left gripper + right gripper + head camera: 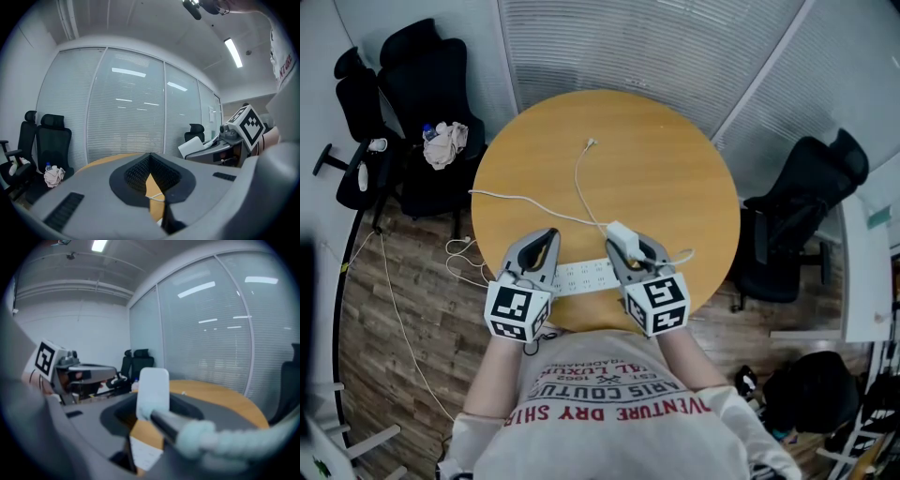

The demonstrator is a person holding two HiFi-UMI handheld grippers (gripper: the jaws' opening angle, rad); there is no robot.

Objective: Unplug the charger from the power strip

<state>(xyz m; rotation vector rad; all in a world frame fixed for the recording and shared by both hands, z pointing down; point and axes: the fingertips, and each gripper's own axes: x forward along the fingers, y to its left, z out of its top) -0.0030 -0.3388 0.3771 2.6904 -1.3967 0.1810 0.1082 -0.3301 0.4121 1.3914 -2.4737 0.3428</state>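
Observation:
A long white power strip (579,276) lies near the front edge of the round wooden table (656,159), between my two grippers. My right gripper (623,240) is shut on the white charger (621,232), held upright and clear above the strip. In the right gripper view the charger (153,387) stands between the jaws, its pale braided cable (220,439) runs out to the right, and the strip (146,452) shows below. My left gripper (546,239) hovers over the strip's left end, shut with nothing in it. A thin white cable (578,178) trails across the table.
Black office chairs (422,94) stand at the left, one with a crumpled cloth (445,142) and a bottle on its seat. Another black chair (806,216) stands at the right. White cords (464,258) hang to the wooden floor at the table's left. Blinds cover the glass wall behind.

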